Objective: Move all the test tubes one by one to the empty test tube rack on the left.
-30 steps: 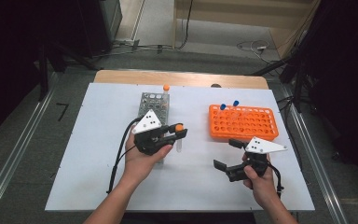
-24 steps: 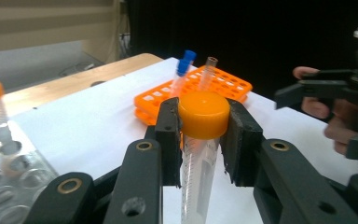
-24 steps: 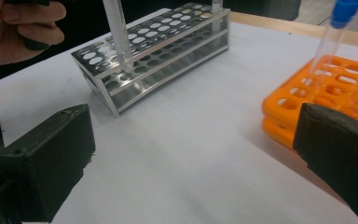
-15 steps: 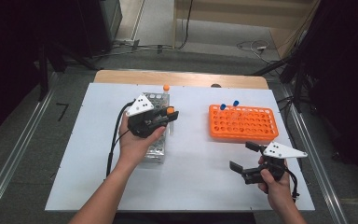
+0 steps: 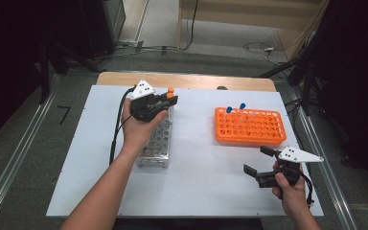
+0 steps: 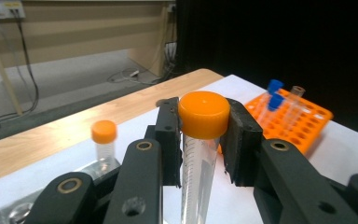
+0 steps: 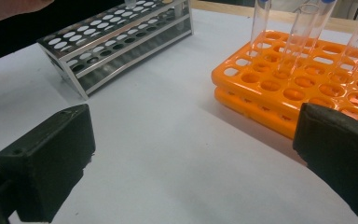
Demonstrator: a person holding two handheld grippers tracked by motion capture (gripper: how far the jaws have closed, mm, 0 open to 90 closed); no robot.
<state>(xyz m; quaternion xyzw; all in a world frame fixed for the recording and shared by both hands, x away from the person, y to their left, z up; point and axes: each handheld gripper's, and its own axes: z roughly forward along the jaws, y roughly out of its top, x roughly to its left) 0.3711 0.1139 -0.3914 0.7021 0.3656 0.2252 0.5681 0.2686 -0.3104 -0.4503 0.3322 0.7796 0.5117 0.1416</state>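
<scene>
Left fingers: the left gripper (image 6: 204,140) has its two black jaws pressed on the orange-capped tube (image 6: 200,154), gripping just under the cap.
Tube: clear plastic with printed graduations, tapering downward; smooth round orange screw cap on top. Its long axis stands upright, cap up, held above the far end of the metal rack (image 5: 157,141).
Right fingers: the right gripper (image 5: 258,163) has its jaws spread wide, with only white tabletop between them, near the table's front right.
Jaw pads: matte black, blocky, rough-edged in the right gripper view.
Metal rack: shiny steel, long and narrow, rows of round holes; one more orange-capped tube (image 6: 104,142) stands at its far end.
Orange rack (image 5: 249,126): moulded plastic, rectangular grid of holes, well apart from the metal rack.
Tubes in orange rack: upright blue-capped tubes (image 5: 235,108) at its far edge; the left gripper view also shows an uncapped tube (image 6: 294,105) beside them.
Table (image 5: 206,182): flat white sheet, wooden edge at the back.
High view: a hand (image 5: 139,127) wraps the left gripper, its grey three-cornered plate on top.
</scene>
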